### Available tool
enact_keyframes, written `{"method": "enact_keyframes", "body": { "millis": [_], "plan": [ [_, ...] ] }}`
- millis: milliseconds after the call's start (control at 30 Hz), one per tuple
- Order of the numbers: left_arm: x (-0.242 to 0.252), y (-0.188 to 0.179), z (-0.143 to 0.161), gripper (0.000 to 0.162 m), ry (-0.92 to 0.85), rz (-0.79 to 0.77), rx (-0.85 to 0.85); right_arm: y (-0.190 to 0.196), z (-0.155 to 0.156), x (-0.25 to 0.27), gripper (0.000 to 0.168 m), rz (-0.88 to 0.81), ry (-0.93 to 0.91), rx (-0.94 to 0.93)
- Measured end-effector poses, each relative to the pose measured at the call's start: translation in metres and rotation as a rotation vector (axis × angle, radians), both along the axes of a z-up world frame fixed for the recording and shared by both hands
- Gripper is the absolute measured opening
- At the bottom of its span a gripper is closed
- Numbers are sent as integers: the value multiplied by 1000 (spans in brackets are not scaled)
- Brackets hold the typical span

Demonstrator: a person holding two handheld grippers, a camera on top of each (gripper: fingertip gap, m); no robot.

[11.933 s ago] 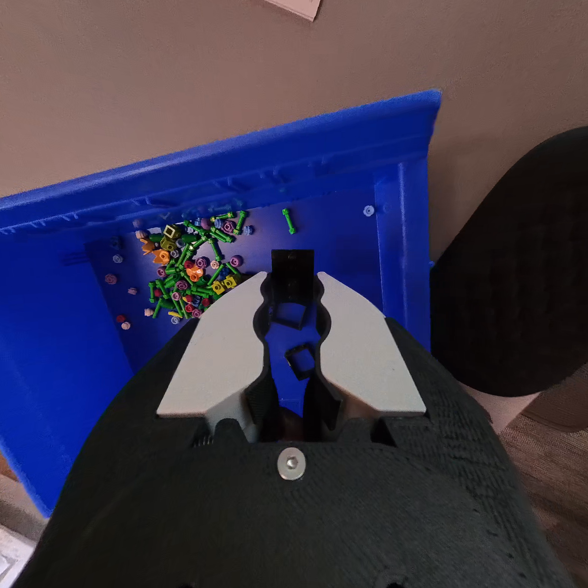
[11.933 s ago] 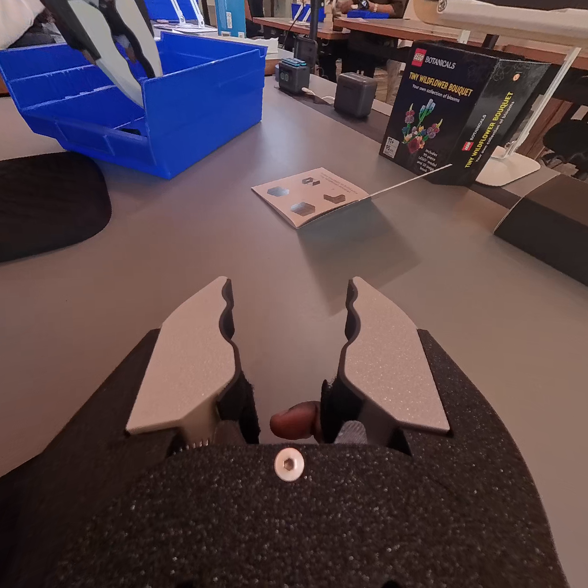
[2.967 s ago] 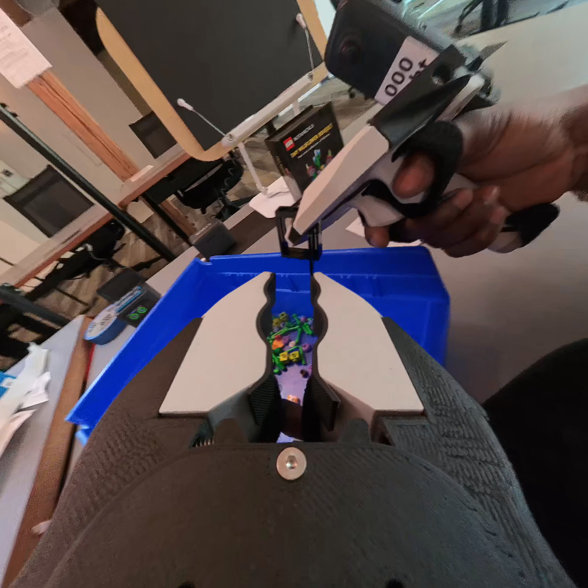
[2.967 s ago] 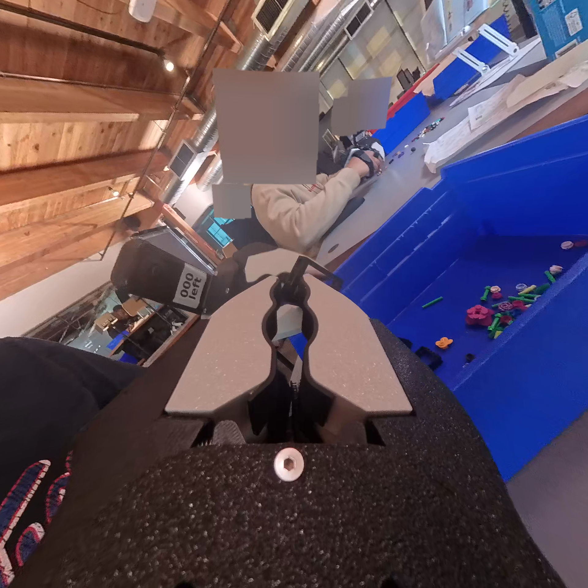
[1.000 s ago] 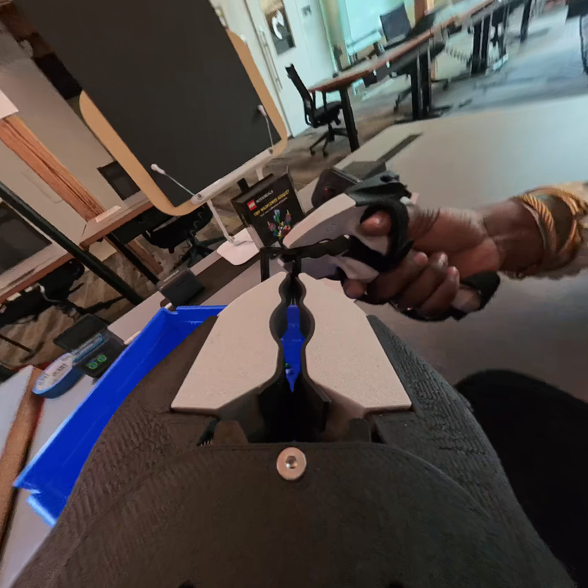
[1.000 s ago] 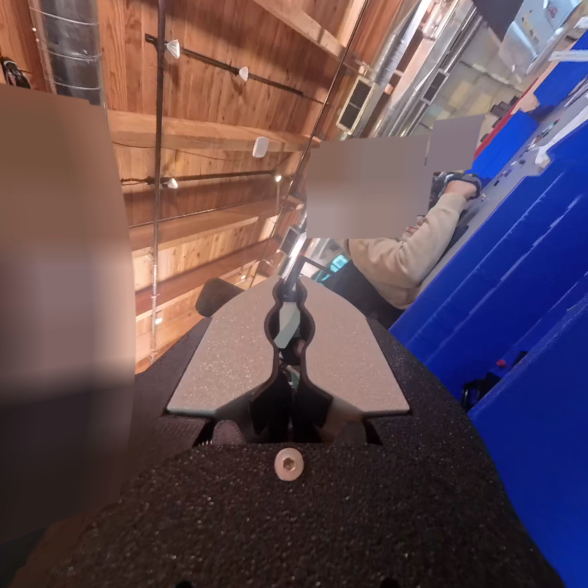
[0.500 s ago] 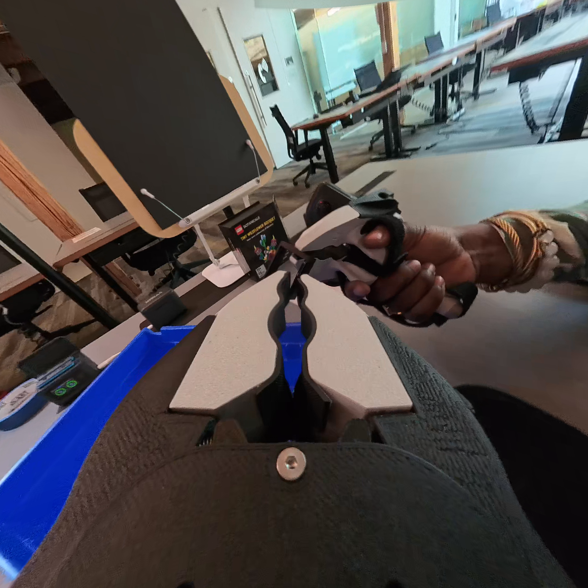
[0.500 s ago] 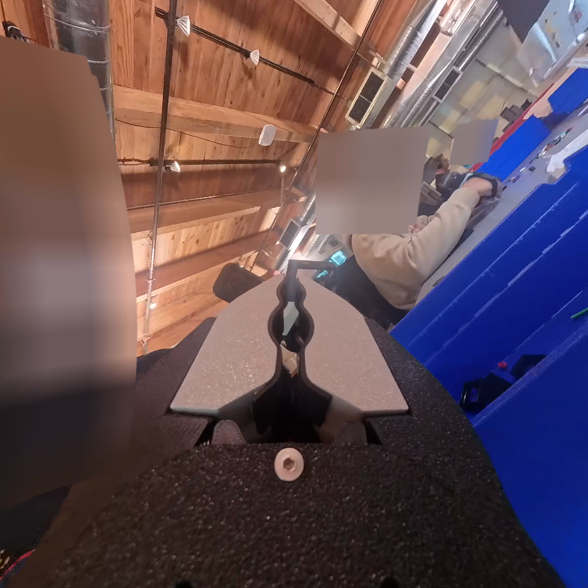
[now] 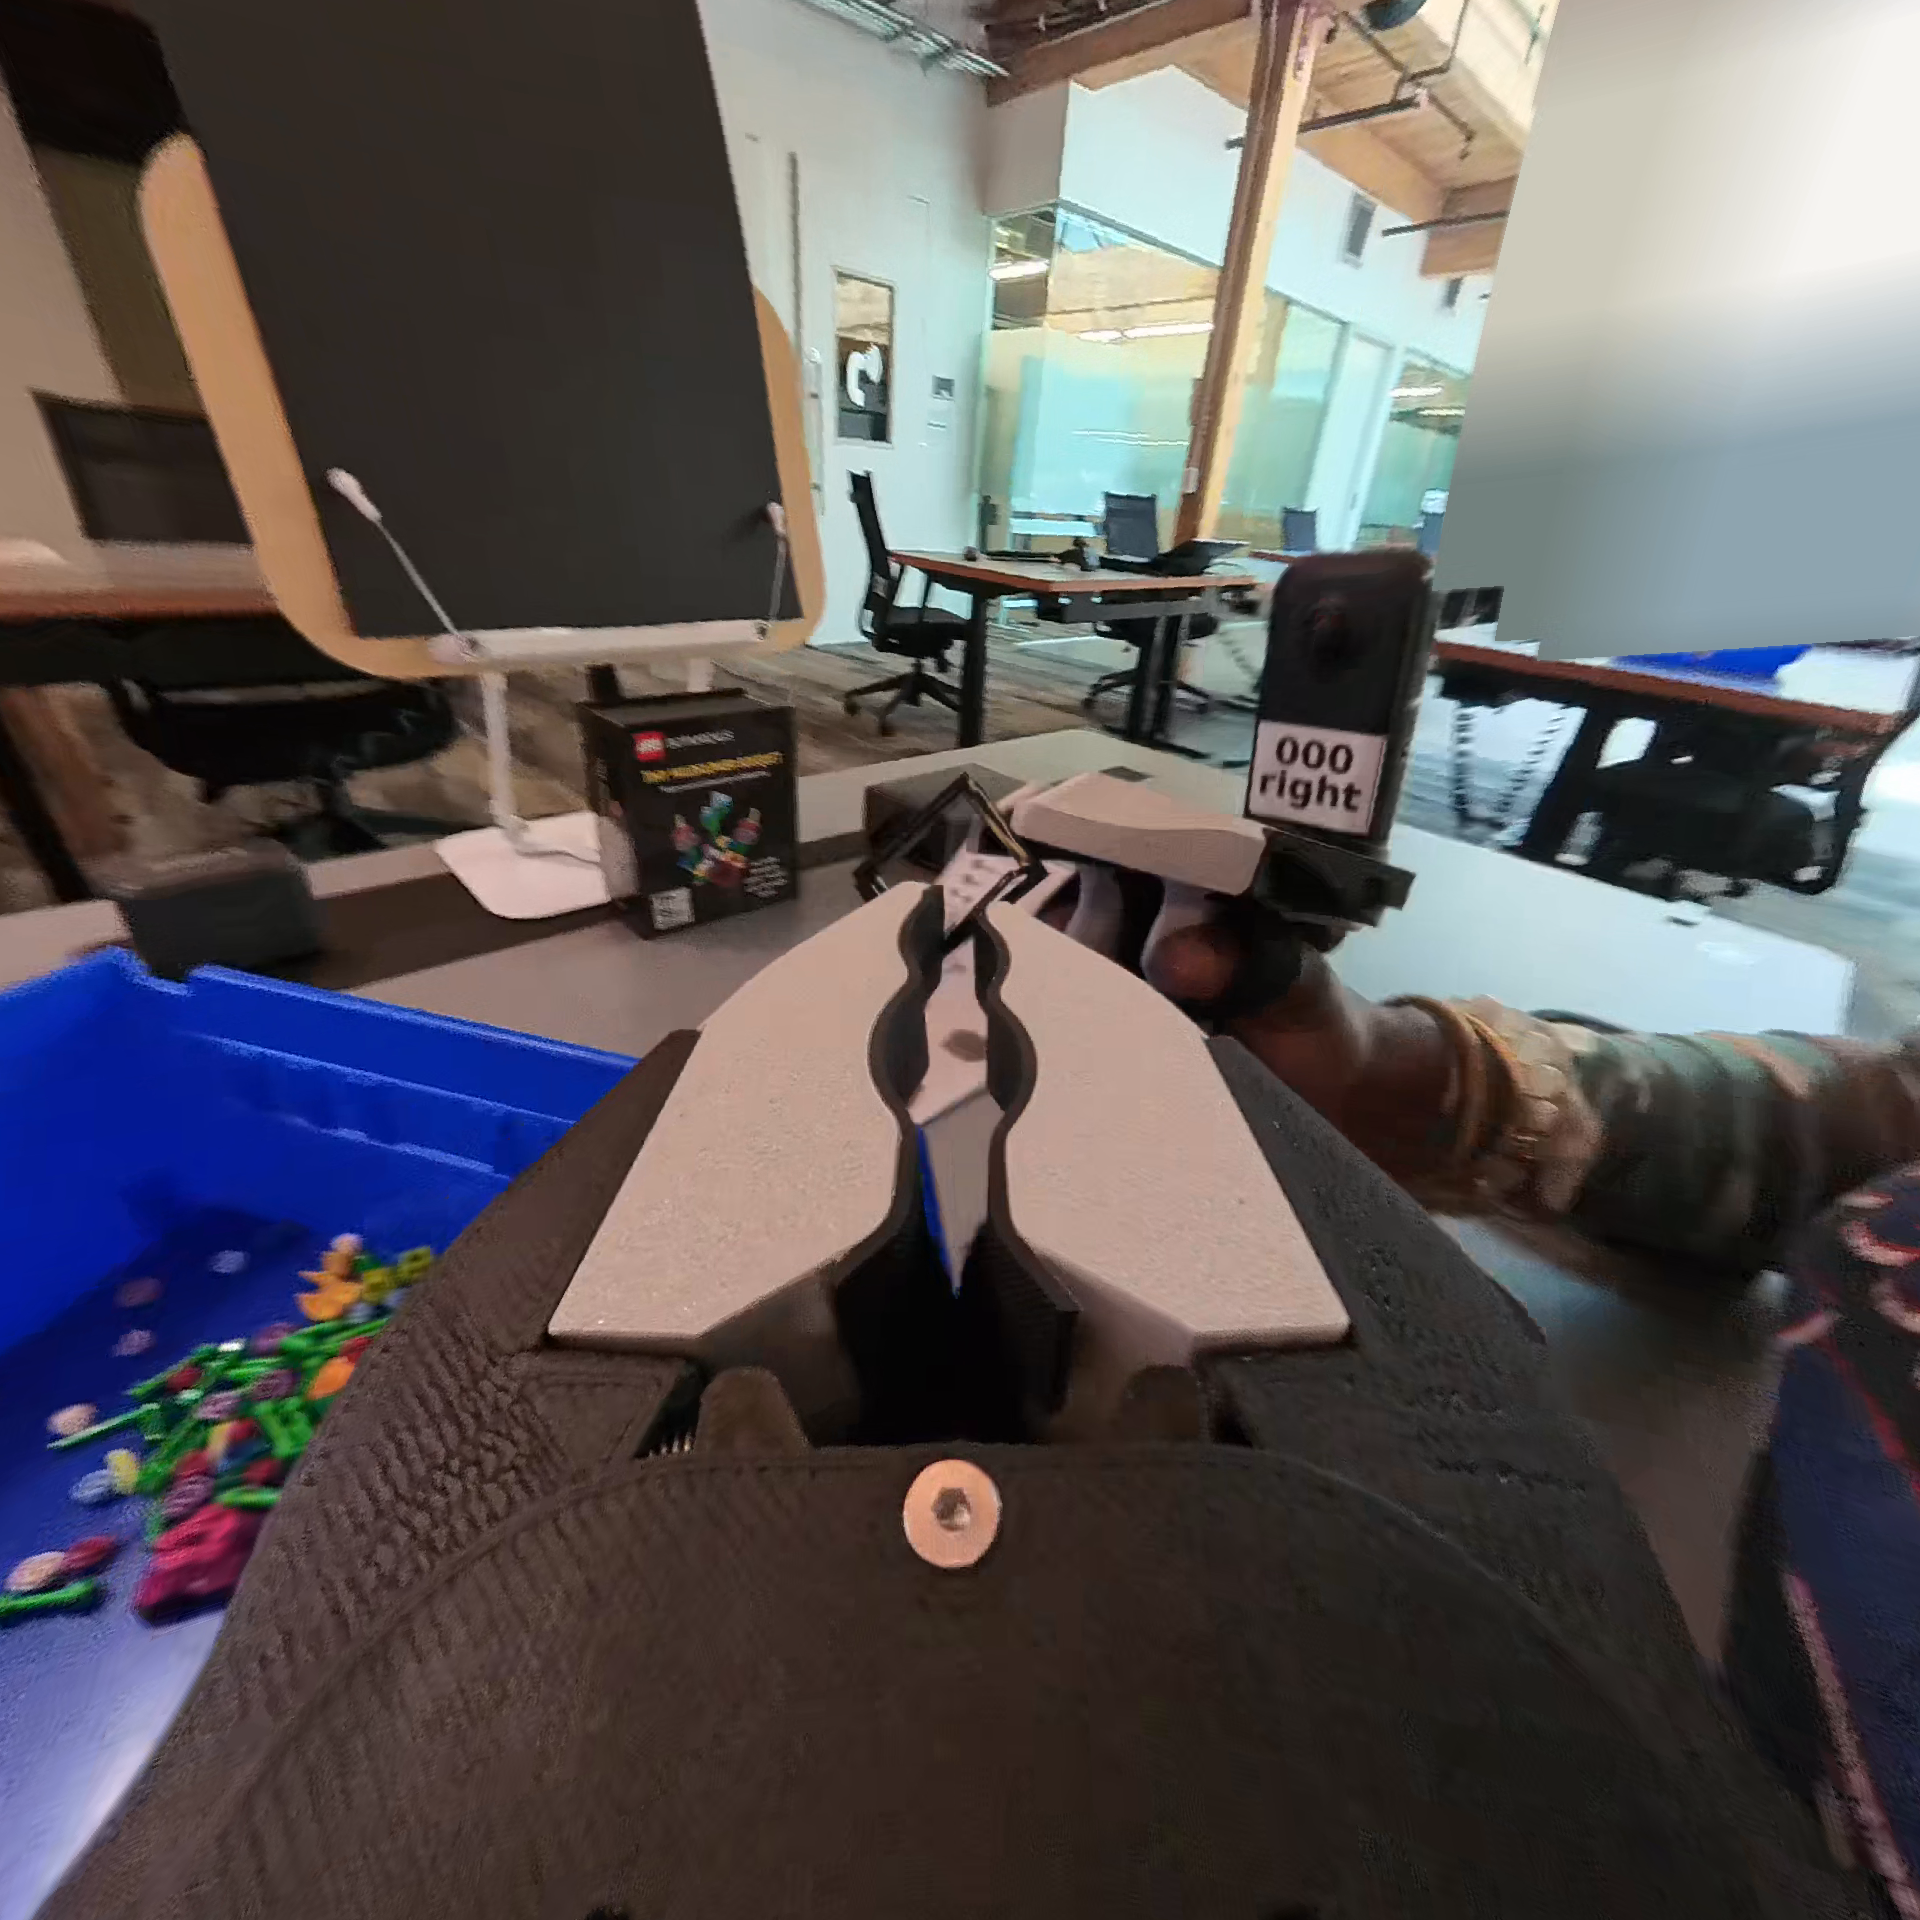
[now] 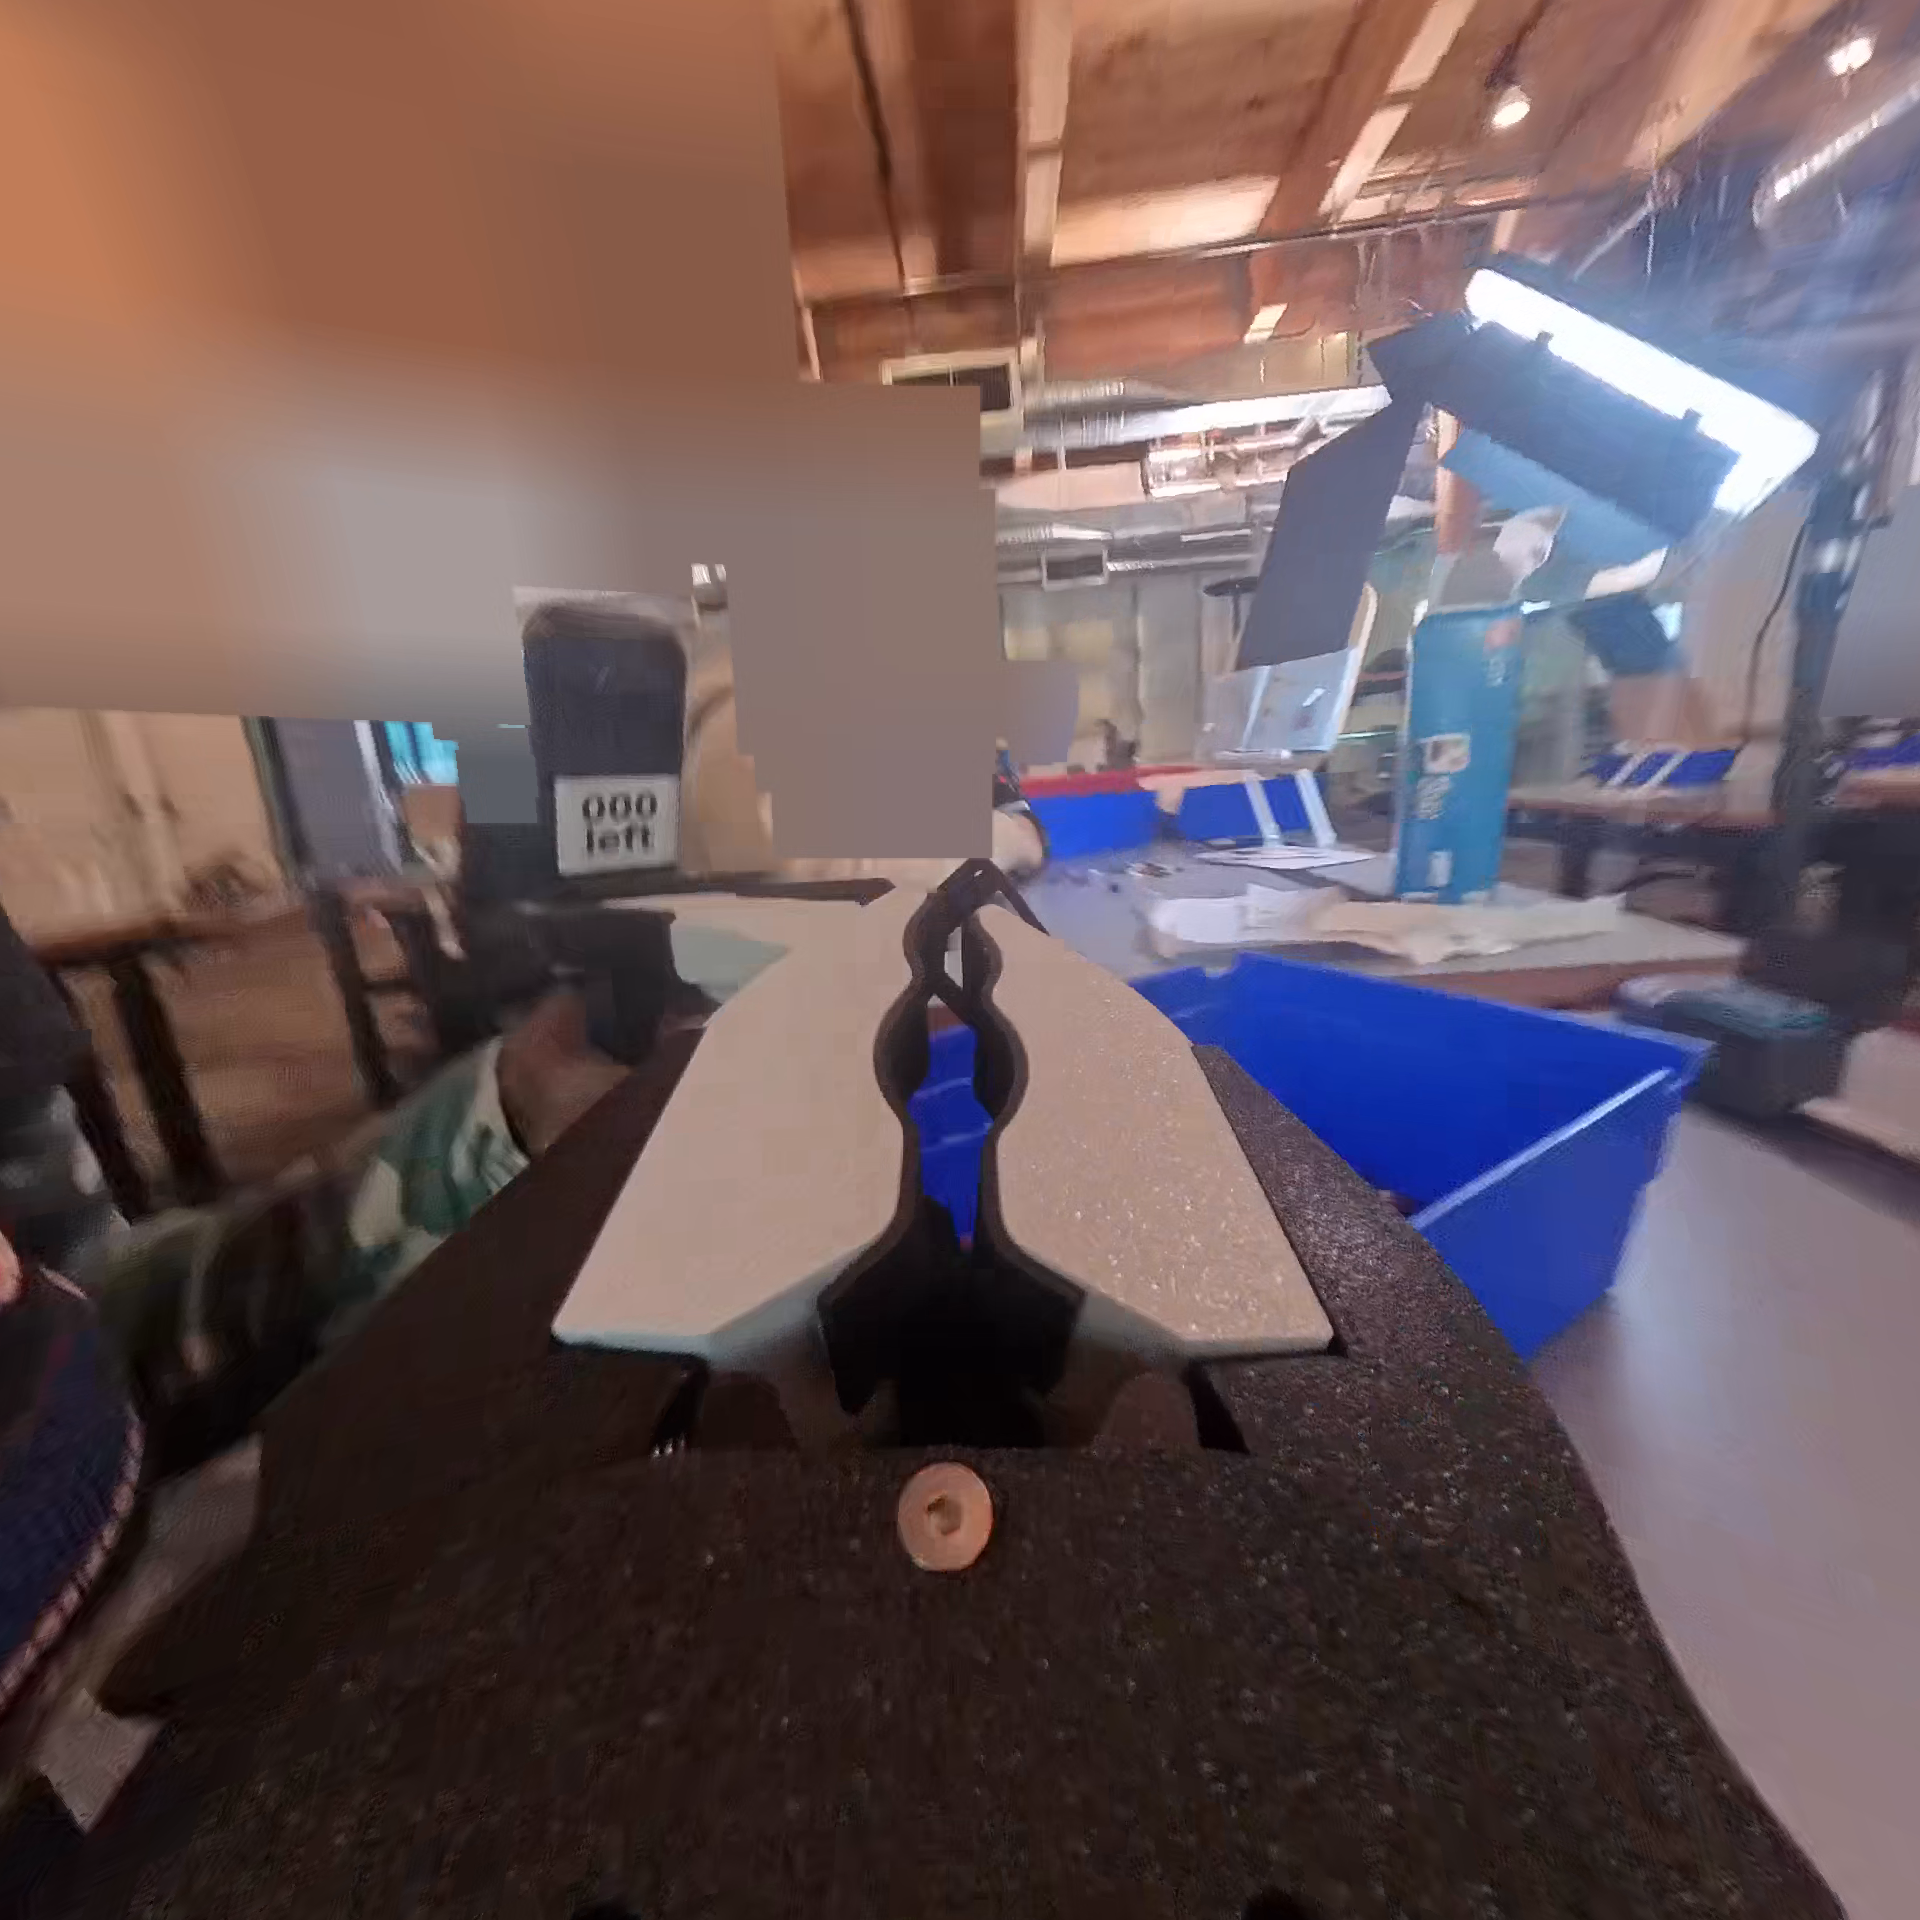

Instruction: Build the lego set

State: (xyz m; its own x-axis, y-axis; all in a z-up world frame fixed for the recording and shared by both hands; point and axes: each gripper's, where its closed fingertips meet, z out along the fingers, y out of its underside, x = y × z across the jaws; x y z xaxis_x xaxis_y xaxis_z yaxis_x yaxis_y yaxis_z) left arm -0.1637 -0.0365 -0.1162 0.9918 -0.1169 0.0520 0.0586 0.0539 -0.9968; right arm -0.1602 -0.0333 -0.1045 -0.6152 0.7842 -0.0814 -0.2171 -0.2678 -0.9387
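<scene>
Two grippers meet tip to tip above the grey table point(image 9: 1558, 935), each pinching a thin black square frame piece. In the left wrist view the left gripper point(image 9: 961, 904) has its pale fingers point(image 9: 790, 1122) drawn nearly together, clamped on the lower corner of a black frame piece point(image 9: 951, 847), which stands on edge like a diamond just past the tips. The right gripper point(image 9: 1039, 831) reaches in from the right, held by a hand point(image 9: 1278, 997) with bangles at the wrist, its tips touching the same black frame cluster; whether one frame or two joined ones sit there cannot be told. In the right wrist view the right gripper point(image 10: 961, 914) is likewise closed on a black frame piece point(image 10: 971, 894) at its tips, blurred by motion. A blue bin point(image 9: 260, 1091) lies near left, holding a loose heap of small green, pink, orange and yellow lego pieces point(image 9: 208, 1423). Farther off on the table stands the black set box point(image 9: 691, 810).
</scene>
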Motion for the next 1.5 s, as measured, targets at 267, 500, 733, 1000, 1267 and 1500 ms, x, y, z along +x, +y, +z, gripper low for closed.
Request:
{"method": "enact_keyframes", "body": {
  "millis": [267, 500, 733, 1000, 1267, 1500],
  "plan": [
    [6, 8, -19, 5, 43, -6, -203, -4, -11, 6, 2, -166, 31, 432],
    [-32, -7, -7, 0, -22, 93, -116, 26, -15, 10, 2, -129, 1, 159],
    [-6, 9, -27, 15, 449, 160, -151, 40, -13, -4, 2, -57, -88, -83],
    [-19, 27, -16, 13, 750, 333, -129, 26, -11, -24, 3, 8, -196, -183],
    [-23, 12, -22, 2, 954, 301, -188, 10, -18, -28, 18, 219, -372, -322],
    [-24, 9, -31, 2, 1243, 310, -283, 3, -14, -39, 0, 254, -396, -338]
  ]
}}
